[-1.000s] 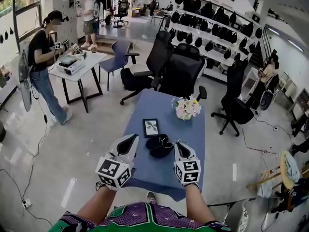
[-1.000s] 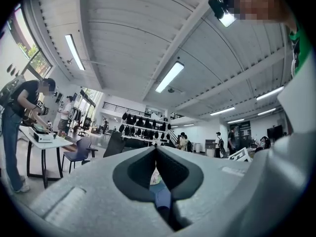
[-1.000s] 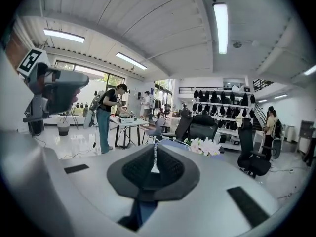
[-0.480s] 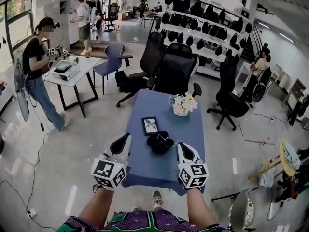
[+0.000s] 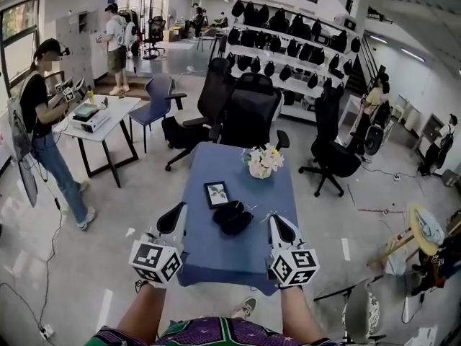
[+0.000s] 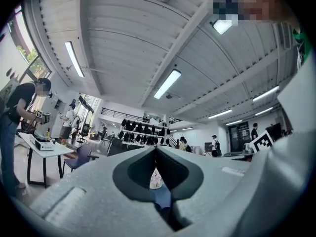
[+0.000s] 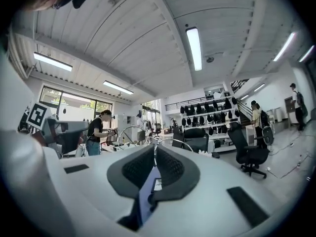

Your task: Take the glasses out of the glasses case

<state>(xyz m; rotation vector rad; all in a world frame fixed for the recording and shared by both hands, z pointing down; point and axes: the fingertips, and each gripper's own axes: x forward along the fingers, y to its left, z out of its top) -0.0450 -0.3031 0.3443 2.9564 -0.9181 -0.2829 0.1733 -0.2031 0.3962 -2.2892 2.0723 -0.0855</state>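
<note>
On the blue table (image 5: 238, 254) lies the black glasses case (image 5: 232, 217), open. My right gripper (image 5: 277, 222) is just right of the case and is shut on the thin wire-rimmed glasses (image 5: 262, 213). In the right gripper view the wire rims (image 7: 171, 139) arch beyond the closed tips of that gripper (image 7: 154, 152). My left gripper (image 5: 173, 218) hangs off the table's left edge, level with the case. Its tips (image 6: 156, 154) are shut with nothing between them.
A small framed picture (image 5: 216, 193) lies beyond the case, and a flower vase (image 5: 261, 161) stands at the table's far end. Black office chairs (image 5: 248, 110) crowd behind the table. People work at a white table (image 5: 97, 114) to the far left.
Both grippers have drawn back toward me and apart. The right one has carried the glasses from above the case to its right side. The left gripper stays shut on nothing.
</note>
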